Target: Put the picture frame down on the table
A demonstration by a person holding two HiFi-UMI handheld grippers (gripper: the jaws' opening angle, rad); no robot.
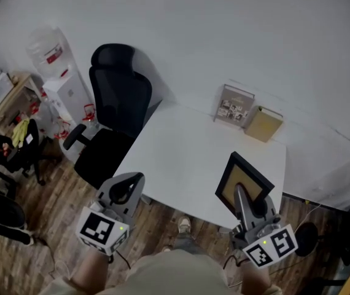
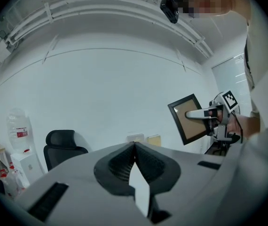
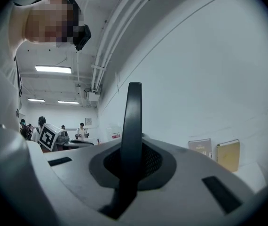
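1. The right hand-held gripper (image 1: 240,193) is clamped on the black-edged rectangular picture frame (image 1: 252,179) and holds it tilted over the near right part of the white tabletop (image 1: 187,158).
2. The left hand-held gripper (image 1: 137,178) is closed on nothing, off the tabletop's near left edge.

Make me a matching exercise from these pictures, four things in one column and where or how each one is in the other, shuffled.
1 picture frame
2 left gripper
3 office chair
4 tan book

A at the table's far edge
B shut, empty
C held in the right gripper
D standing left of the table

Pairs: 1-C, 2-B, 3-D, 4-A
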